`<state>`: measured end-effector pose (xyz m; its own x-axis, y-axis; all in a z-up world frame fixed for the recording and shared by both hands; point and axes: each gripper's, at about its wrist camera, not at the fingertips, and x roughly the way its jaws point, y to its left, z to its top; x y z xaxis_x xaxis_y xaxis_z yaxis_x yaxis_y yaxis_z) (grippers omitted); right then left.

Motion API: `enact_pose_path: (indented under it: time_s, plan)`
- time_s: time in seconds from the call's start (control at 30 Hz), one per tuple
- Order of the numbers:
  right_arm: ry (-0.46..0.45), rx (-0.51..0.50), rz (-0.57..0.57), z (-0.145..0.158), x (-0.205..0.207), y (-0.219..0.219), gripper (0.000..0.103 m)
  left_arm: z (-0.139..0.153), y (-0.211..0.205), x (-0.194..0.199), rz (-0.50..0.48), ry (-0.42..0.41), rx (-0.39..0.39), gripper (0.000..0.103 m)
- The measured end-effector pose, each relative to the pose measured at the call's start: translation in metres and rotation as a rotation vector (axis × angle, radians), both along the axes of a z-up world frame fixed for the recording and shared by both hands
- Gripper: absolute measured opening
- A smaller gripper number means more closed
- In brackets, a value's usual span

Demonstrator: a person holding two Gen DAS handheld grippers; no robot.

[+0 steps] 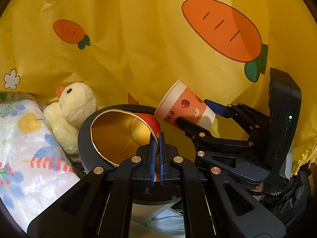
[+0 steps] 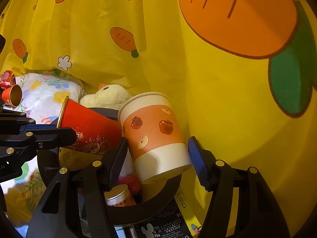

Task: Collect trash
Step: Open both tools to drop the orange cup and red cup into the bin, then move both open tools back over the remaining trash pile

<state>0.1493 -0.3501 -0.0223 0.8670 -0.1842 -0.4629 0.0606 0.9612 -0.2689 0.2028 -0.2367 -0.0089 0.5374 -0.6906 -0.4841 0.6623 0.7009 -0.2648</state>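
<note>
Left gripper pressed together on rim of red cup, held over black bin. Right gripper spread around orange apple-print cup, also over bin. One cup already inside; small red cup far left remains. Partial print near: "A V Trucking".

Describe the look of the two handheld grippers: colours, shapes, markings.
Both grippers, left and right, are matte black linkage frames with round brass-coloured pivot pins and ribbed blue pads. The right one's boxy black body carries a small green light. No cables or sleeves are clearly visible.
</note>
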Motion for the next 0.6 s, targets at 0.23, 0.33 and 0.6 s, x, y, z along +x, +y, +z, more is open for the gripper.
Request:
enact_pose_path:
  time_s: [0.23,0.33,0.6]
  plan:
    - [-0.003,0.017,-0.002,0.003,0.002,0.001,0.067,0.002,0.01,-0.001,0.045,-0.022,0.002,0.045]
    - [-0.001,0.028,0.008,0.005,0.001,0.0,0.069,0.006,0.022,-0.003,0.096,-0.033,-0.008,0.062]
    - [-0.005,0.045,0.106,0.009,-0.005,0.023,0.075,0.023,0.082,-0.027,0.323,-0.11,-0.012,0.089]
